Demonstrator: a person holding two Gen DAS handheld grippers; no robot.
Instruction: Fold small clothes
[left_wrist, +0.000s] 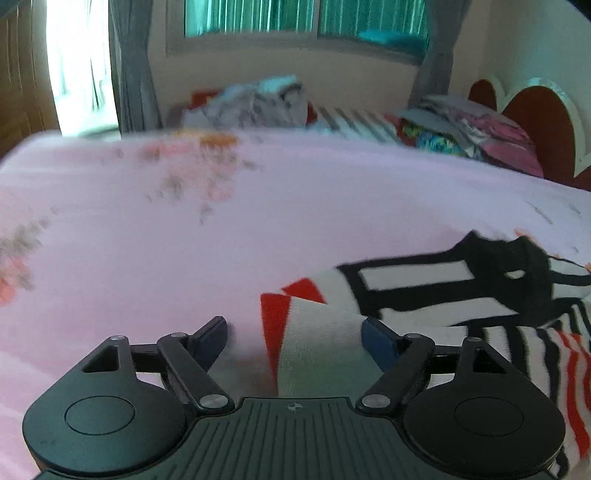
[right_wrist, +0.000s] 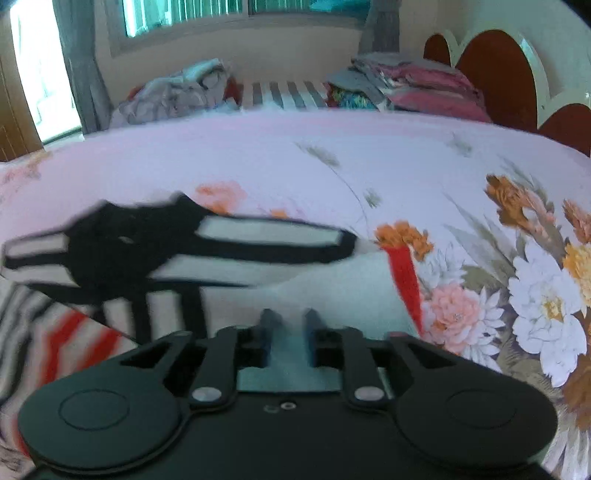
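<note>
Now | left gripper (left_wrist: 295, 334) jaws wide open | right gripper (right_wrist: 290, 325) jaws slightly apart over garment (right_wrist: 229, 254)

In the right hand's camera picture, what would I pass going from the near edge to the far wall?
Right gripper → striped garment → flowered bedsheet → piles of clothes → window.

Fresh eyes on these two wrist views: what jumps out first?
The small white garment with bold black bands and red stripes, lying on the pink floral bedsheet just ahead of both grippers. The left gripper stands open over its red-edged corner; the right gripper is slightly open, white cloth showing between its fingers. Clothes piles sit behind, under the window.
</note>
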